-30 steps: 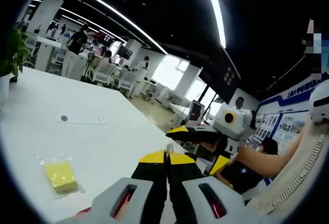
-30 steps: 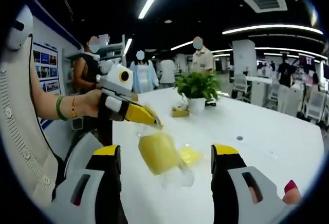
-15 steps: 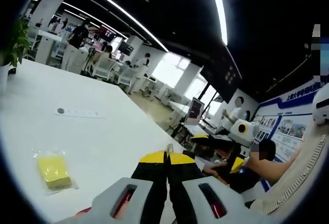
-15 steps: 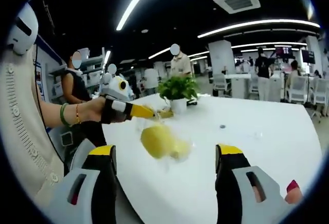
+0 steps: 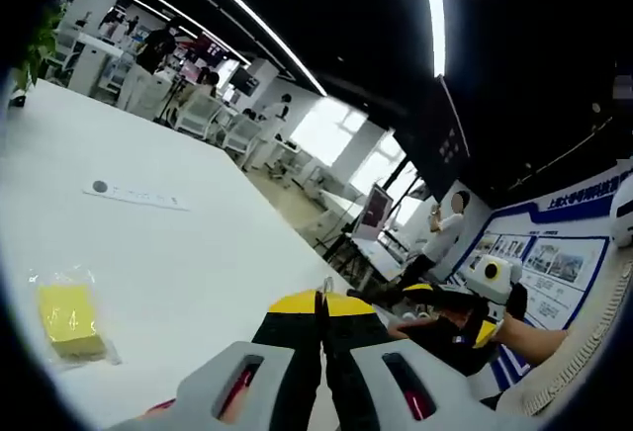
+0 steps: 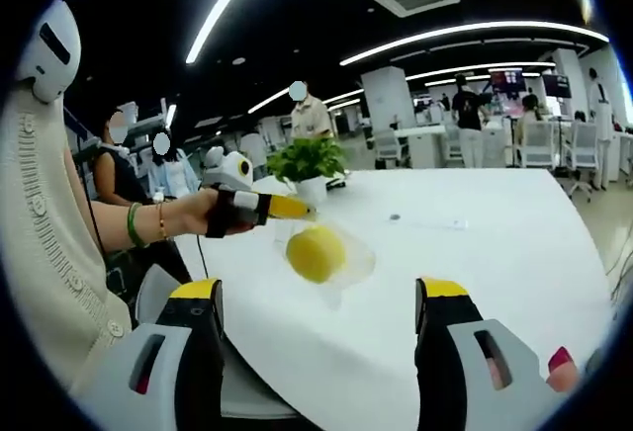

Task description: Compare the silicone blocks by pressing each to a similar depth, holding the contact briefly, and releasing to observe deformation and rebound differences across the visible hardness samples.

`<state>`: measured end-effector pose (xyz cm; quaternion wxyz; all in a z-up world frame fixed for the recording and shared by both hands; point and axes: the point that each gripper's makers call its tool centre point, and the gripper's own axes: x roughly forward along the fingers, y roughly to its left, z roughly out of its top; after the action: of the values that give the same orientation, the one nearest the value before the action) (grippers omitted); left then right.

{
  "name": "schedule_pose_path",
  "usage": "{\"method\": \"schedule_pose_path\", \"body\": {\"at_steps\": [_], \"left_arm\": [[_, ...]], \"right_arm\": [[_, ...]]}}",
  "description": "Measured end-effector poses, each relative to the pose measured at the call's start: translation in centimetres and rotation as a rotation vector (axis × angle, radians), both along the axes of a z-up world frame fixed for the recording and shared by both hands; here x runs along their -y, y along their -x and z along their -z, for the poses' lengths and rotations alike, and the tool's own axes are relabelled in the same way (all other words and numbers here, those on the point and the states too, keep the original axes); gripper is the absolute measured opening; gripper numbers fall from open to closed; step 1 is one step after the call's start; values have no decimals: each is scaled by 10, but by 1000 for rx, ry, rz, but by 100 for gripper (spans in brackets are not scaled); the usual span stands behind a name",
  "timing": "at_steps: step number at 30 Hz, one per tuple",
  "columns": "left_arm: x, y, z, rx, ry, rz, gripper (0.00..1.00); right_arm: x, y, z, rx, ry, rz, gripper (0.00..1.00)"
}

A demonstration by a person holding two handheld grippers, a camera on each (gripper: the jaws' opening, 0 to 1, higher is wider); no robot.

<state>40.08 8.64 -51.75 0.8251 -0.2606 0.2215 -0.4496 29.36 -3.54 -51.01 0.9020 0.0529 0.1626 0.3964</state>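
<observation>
One bagged yellow block [image 5: 66, 319] lies flat; another [image 6: 316, 254] hangs.

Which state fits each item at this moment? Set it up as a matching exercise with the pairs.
Items:
1. left tongs
2. right tongs
3. bagged block in the right gripper view
4. bagged block in the left gripper view

States:
A. lies flat on the white table
B. open wide, gripping nothing
C. shut on a clear bag's edge
D. dangles in the air above the table

Pairs: 1-C, 2-B, 3-D, 4-A
</observation>
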Motion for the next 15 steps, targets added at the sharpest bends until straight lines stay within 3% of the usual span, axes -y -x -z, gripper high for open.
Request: {"method": "schedule_pose_path", "body": {"at_steps": [10, 14, 15], "left_arm": [[22, -27, 33, -44, 4, 10, 0], [28, -41, 49, -106, 46, 11, 0], [29, -45, 52, -145, 76, -8, 0]], "right_arm": [[11, 0, 16, -57, -14, 64, 73], [16, 2, 28, -96, 6, 83, 73], [18, 3, 30, -105, 6, 93, 73]]}}
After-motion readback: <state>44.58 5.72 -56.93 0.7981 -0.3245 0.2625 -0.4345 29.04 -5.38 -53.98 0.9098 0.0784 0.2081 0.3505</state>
